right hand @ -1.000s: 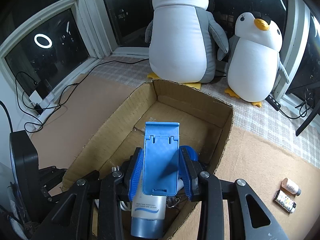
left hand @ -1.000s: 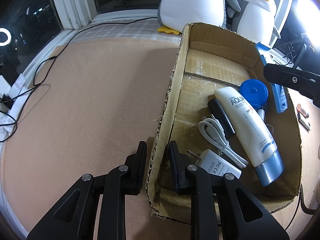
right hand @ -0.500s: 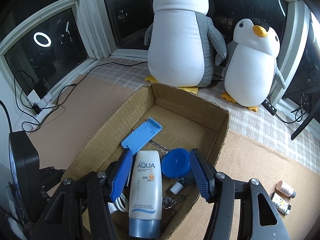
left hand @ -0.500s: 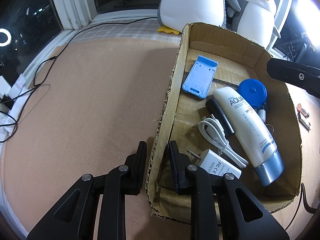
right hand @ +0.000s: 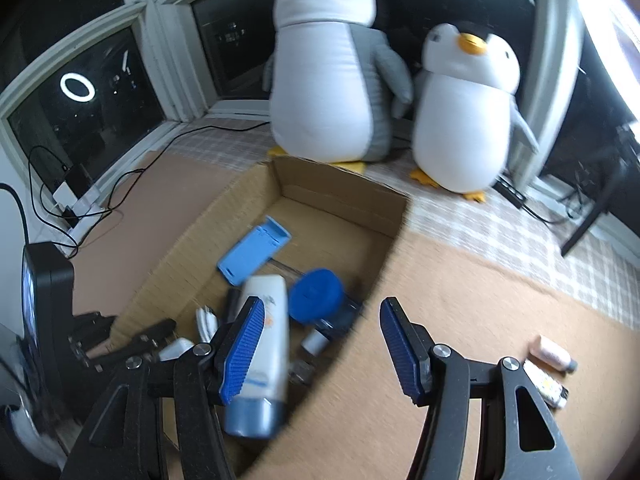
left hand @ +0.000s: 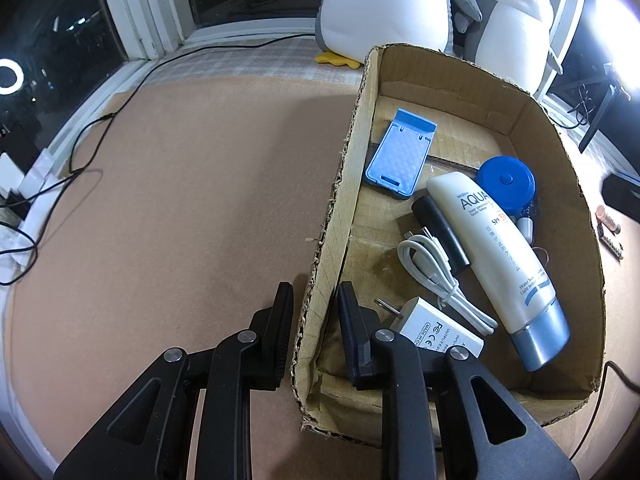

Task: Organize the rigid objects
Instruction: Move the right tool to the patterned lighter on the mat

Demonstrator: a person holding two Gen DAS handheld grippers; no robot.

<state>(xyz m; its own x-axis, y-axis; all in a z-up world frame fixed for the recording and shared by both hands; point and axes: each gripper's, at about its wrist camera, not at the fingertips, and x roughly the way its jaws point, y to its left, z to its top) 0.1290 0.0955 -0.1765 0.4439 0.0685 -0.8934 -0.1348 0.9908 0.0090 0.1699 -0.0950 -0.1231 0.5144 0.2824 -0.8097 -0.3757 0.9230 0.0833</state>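
Bottle (right hand: 553,357) on the table looks light, stiff, slippery (grab mid-body); right gripper (right hand: 322,344) hangs empty, released, while left gripper (left hand: 314,322) clamps the box (left hand: 320,248) wall.

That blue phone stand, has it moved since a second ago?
Yes. The blue phone stand was up between the right tongs' fingers; now it lies flat on the cardboard box floor, near the far left corner.
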